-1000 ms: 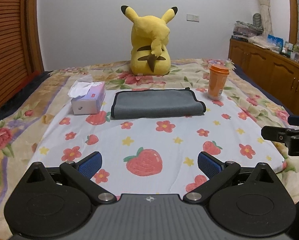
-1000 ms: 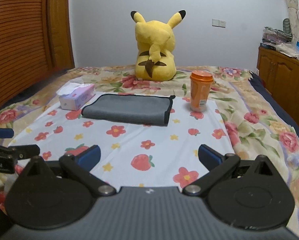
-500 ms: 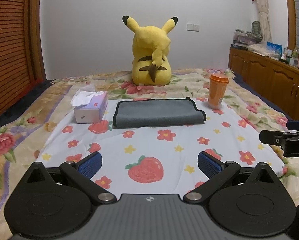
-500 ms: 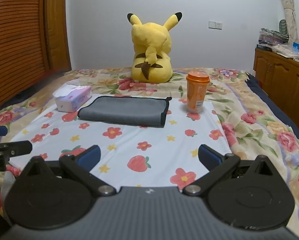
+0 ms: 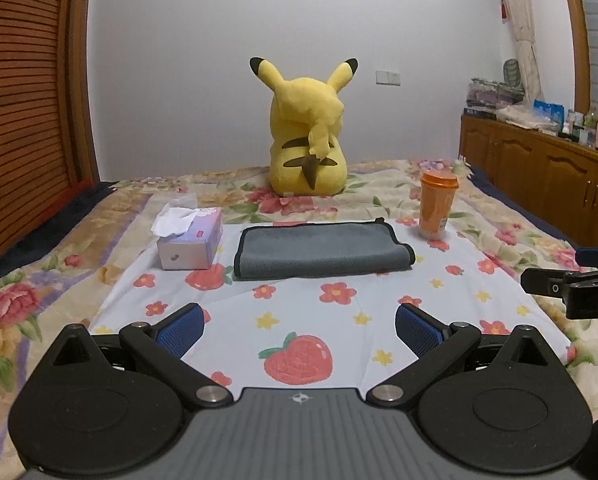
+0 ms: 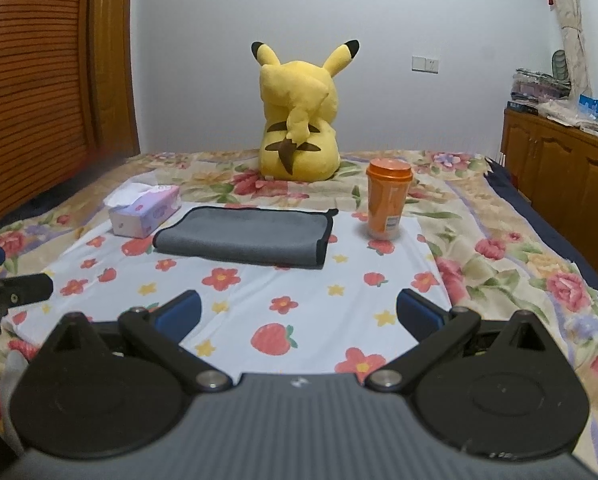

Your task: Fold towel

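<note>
Item: grey towel (image 5: 321, 250), folded, lying on my strawberry-print sheet (image 5: 307, 320) between tissue box (image 5: 191, 240) and orange cup (image 5: 437, 204). My left gripper (image 5: 299, 326) and right gripper (image 6: 297, 314): both spread wide, empty, well short of it.

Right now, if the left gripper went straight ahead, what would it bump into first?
Probably the towel. The left gripper is open, over the mat, pointing at it. Height is unclear; it might pass over and reach the plush.
</note>
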`<state>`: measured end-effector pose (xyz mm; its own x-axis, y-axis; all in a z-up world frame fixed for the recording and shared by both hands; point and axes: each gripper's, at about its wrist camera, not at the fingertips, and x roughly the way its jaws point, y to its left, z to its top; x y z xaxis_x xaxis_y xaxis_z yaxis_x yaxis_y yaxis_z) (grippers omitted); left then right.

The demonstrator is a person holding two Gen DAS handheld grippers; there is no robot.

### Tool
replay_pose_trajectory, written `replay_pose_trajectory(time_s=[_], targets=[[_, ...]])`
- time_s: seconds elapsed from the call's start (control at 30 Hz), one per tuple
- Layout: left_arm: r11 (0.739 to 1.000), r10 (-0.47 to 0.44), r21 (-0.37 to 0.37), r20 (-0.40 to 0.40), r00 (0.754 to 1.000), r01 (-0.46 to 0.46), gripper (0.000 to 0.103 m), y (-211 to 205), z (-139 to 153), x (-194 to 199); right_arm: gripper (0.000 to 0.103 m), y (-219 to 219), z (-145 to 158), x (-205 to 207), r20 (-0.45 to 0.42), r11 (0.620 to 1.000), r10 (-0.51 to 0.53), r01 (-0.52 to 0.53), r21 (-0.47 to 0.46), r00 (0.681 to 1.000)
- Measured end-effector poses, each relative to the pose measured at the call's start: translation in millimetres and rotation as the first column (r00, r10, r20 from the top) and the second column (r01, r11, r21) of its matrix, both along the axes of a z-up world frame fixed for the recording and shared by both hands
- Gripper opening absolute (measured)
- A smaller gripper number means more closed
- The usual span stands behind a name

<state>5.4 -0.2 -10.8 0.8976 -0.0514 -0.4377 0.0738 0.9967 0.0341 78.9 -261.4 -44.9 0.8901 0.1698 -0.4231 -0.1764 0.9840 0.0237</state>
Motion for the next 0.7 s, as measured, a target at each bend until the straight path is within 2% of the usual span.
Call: replay_pose_trajectory(time_s=[0.37, 0.7], targets=[[1.000, -0.001, 0.026, 0.048, 0.999, 0.000, 0.103, -3.3, 2.6, -2.8, 0.103, -1.4, 3.2, -4.4, 0.037, 1.000, -0.003, 0.003, 0.010, 0.999], [1.000, 0.009, 0.020, 0.078, 0.997, -0.011, 0.103, -0.2, 5.6, -3.6, 0.103, -5.5, 5.3, -7.5, 0.066, 1.000, -0.015, 0.013, 0.029, 0.998]])
